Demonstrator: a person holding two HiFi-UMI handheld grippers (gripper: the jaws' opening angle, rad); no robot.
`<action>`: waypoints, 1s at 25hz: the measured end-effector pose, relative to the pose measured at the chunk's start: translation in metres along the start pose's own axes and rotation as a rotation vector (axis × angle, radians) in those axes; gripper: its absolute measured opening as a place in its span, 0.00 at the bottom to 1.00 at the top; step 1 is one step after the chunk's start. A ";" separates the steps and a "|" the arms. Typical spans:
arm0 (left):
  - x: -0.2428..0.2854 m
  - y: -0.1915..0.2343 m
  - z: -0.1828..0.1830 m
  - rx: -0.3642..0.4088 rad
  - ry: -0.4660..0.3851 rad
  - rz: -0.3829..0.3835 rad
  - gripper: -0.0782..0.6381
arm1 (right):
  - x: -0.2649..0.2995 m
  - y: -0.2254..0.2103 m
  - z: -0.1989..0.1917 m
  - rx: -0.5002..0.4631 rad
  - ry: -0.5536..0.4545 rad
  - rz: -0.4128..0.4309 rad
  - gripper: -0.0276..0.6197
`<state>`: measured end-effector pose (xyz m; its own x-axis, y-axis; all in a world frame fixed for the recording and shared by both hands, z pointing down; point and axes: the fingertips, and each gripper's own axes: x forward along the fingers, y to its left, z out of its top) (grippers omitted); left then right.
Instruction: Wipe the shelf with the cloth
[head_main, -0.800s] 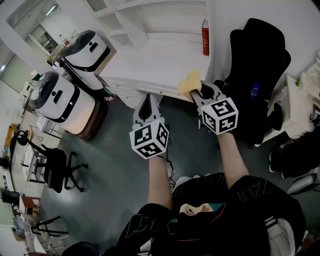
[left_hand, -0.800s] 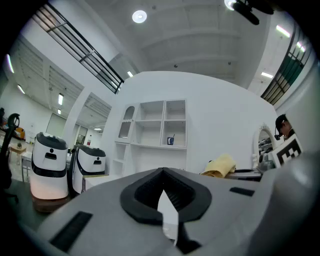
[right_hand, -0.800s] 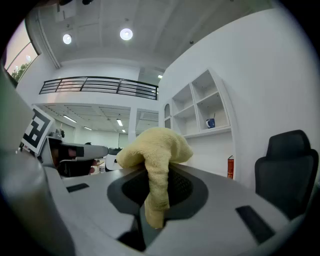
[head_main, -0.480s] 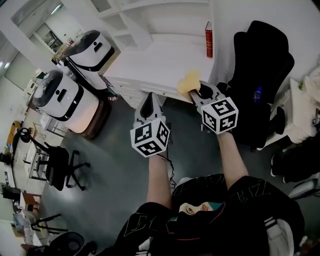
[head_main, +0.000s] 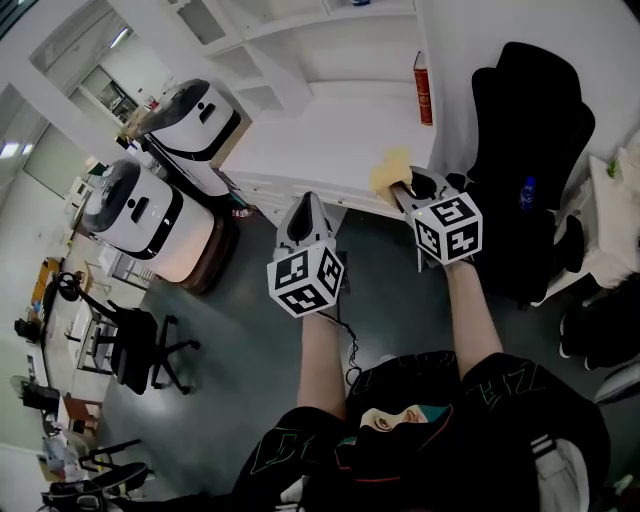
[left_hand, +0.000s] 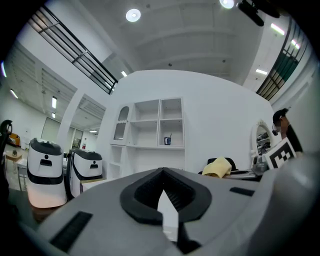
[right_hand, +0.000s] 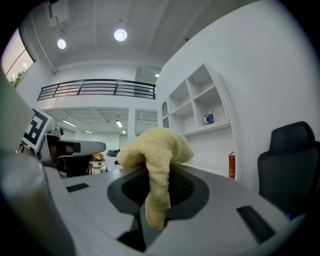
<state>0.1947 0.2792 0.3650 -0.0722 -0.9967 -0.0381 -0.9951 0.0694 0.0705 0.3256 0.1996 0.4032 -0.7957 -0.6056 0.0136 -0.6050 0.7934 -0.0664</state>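
**Cloth clamped in the right claw at the shelf's front right corner**

At the far left of the head view, two white-and-black domed machines (head_main: 150, 210) stand on the dark floor (head_main: 240, 330). They sit close against the left end of the shelf unit.

Right of them, near the centre of the frame, the left gripper (head_main: 305, 203) hangs over the floor. It is just short of the shelf's front edge and touches nothing. Its own view shows the jaws pressed together with nothing between them.

The shelf (head_main: 320, 125) is a broad, bare white surface filling the upper middle of the frame. Its front edge slants down from left to right. Most of the surface lies open above and to the left of the cloth.

The yellow cloth (head_main: 390, 172) sits at the right end of that front edge, over the shelf's lip. The right gripper (head_main: 412, 186) has its jaws closed on the cloth. In that gripper's view a narrow strip runs lengthwise up the seam between the jaws. It swells into a bunched head that spills past the tips. In the head view this long axis points toward the upper left, across the shelf.

Just right of the cloth a white upright wall (head_main: 440, 60) closes the shelf on that side. A red canister (head_main: 423, 88) stands against it at the back. Right of the wall is a black chair (head_main: 535, 110).
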 end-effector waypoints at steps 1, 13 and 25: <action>0.000 0.003 0.001 0.003 -0.001 0.004 0.11 | 0.002 -0.001 0.000 0.009 -0.003 -0.001 0.14; 0.018 0.068 -0.020 -0.058 0.043 0.093 0.11 | 0.076 0.038 -0.029 0.043 0.064 0.092 0.14; 0.142 0.121 -0.071 -0.144 0.119 0.007 0.11 | 0.179 -0.046 -0.077 0.132 0.154 -0.103 0.14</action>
<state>0.0690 0.1429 0.4391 -0.0625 -0.9948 0.0807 -0.9740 0.0784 0.2128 0.2088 0.0593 0.4852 -0.7310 -0.6586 0.1787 -0.6824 0.7067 -0.1869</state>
